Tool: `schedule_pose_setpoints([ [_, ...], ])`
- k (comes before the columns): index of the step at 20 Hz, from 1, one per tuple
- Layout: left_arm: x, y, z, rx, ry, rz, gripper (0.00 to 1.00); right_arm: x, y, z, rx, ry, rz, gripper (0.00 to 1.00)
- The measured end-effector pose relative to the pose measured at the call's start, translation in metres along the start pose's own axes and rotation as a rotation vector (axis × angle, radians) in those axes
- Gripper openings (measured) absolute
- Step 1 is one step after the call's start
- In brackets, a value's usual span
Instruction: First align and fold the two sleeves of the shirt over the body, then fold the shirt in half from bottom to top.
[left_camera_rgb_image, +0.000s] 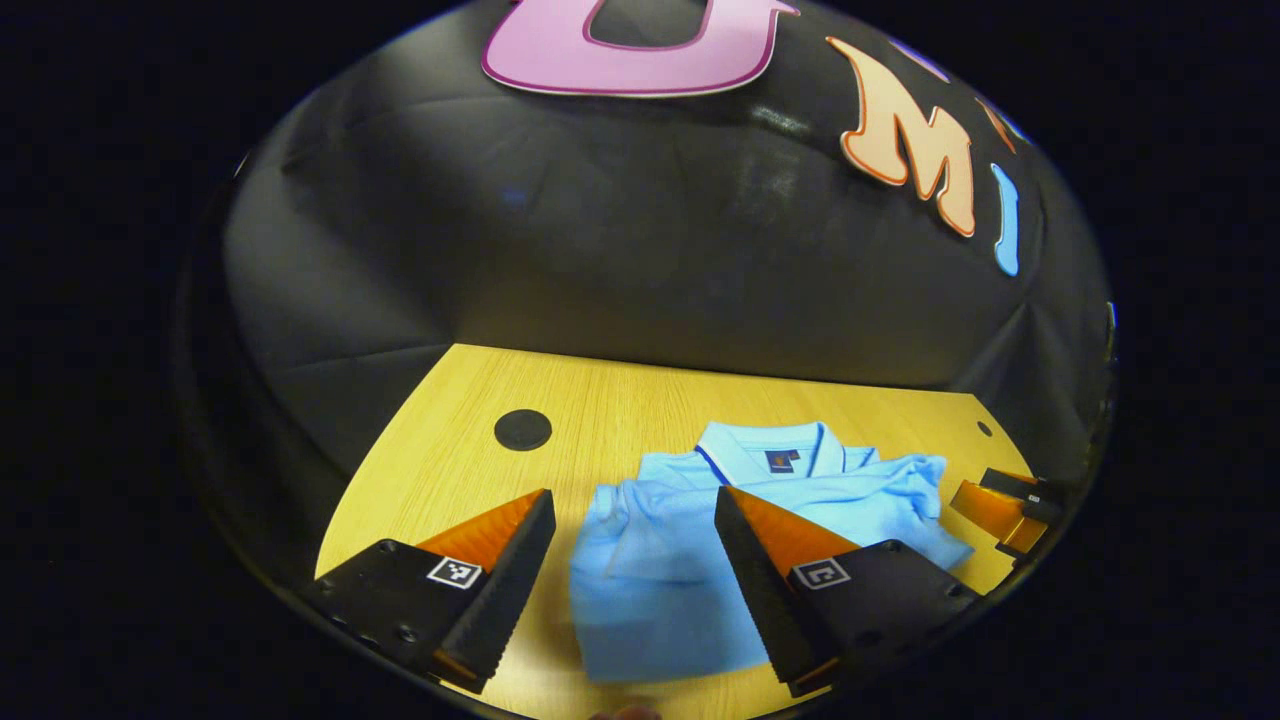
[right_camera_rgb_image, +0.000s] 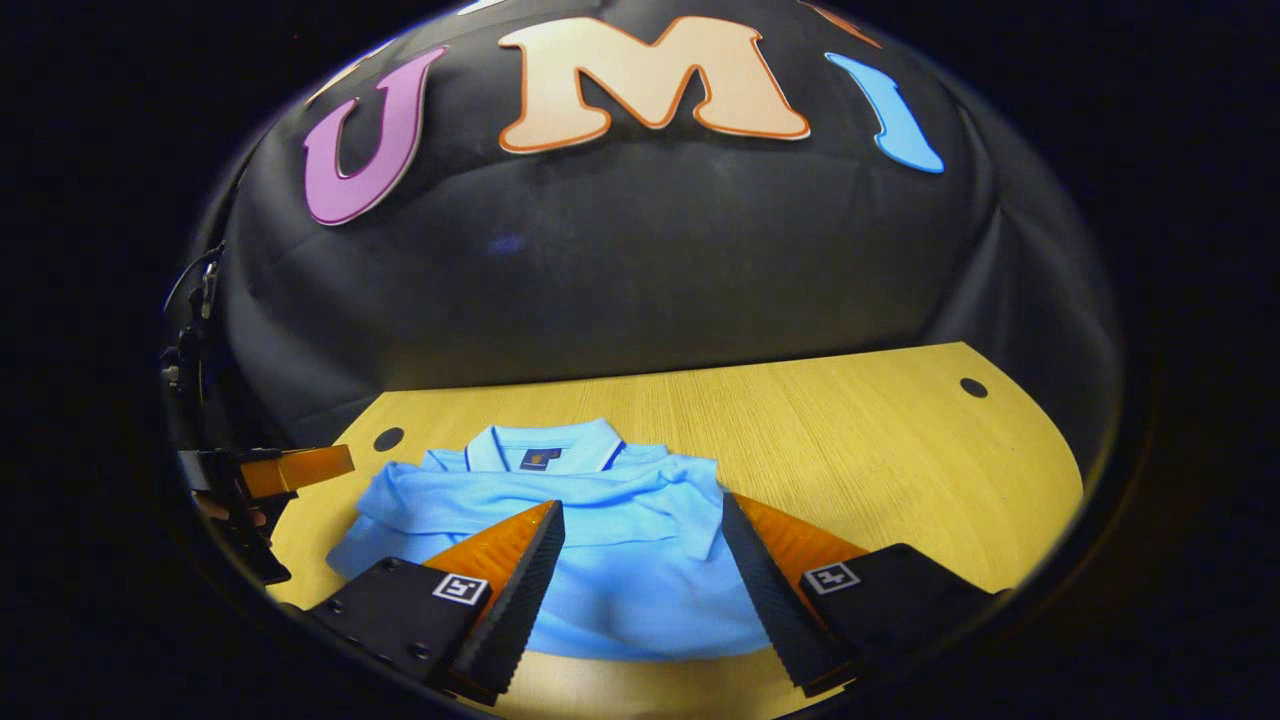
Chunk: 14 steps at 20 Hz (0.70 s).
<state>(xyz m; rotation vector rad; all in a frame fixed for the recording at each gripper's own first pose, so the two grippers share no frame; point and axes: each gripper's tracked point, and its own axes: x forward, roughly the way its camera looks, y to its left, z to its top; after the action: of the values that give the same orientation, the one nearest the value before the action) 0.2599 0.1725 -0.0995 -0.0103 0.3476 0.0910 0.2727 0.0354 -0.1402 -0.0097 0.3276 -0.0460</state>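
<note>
Wooden table (right_camera_rgb_image: 850, 450) bears shirt (right_camera_rgb_image: 610, 560), collar toward wall; both tools apart.

Folded shirt (right_camera_rgb_image: 620, 560) between spread fingers (right_camera_rgb_image: 520, 590)

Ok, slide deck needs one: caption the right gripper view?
Open right gripper poised over a light-blue polo shirt, sleeves folded across its body, on the wooden table.

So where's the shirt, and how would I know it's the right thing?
Look at the yellow wooden table in front of the black cloth wall. The shirt lies on it, close to the near edge. It is light blue and soft, with a collar pointing at the wall and both sleeves folded across its body.
</note>
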Motion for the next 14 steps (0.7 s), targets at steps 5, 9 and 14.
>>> schedule_pose_setpoints([
  [5, -0.082, -0.007, -0.020, 0.008, 0.016, 0.009, 0.96, -0.079, 0.014, 0.006, 0.022, -0.029, 0.061, 0.98],
  [9, -0.140, -0.007, -0.028, 0.028, 0.000, 0.082, 0.96, -0.133, 0.008, 0.000, 0.014, -0.041, 0.059, 0.98],
  [14, -0.187, -0.021, -0.040, 0.030, -0.015, 0.074, 0.96, -0.174, -0.009, -0.011, 0.033, -0.025, 0.067, 0.94],
])
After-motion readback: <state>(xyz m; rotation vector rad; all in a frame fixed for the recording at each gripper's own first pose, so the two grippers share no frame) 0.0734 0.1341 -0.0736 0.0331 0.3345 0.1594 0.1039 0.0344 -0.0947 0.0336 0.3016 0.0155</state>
